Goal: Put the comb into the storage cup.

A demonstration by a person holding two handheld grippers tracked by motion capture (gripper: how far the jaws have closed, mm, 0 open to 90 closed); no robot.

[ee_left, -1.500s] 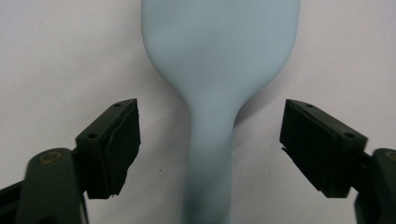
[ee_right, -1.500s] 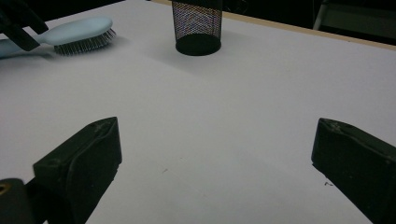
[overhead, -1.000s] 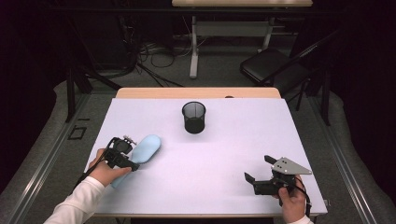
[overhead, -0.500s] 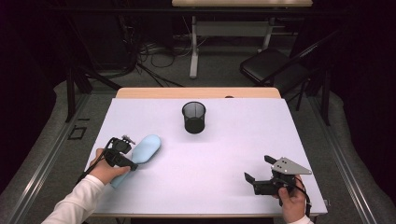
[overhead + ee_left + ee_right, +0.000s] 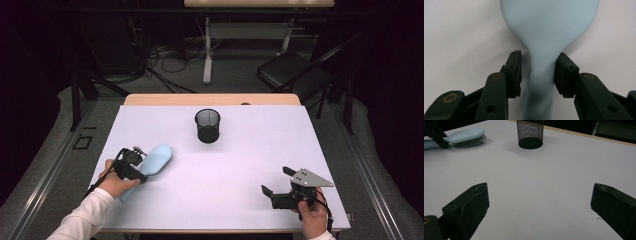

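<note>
On the bench (image 5: 225, 170), your left fingers (image 5: 537, 72) have been closing round the brush (image 5: 541, 45) neck, one not yet touching; right fingers (image 5: 536, 215) wait wide open, empty.

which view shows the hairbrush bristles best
The right gripper view: it sees the hairbrush side-on, bristles facing the table. The high view shows just its smooth blue back. The left gripper view shows its neck between the left gripper jaws, which have just been closing.
</note>
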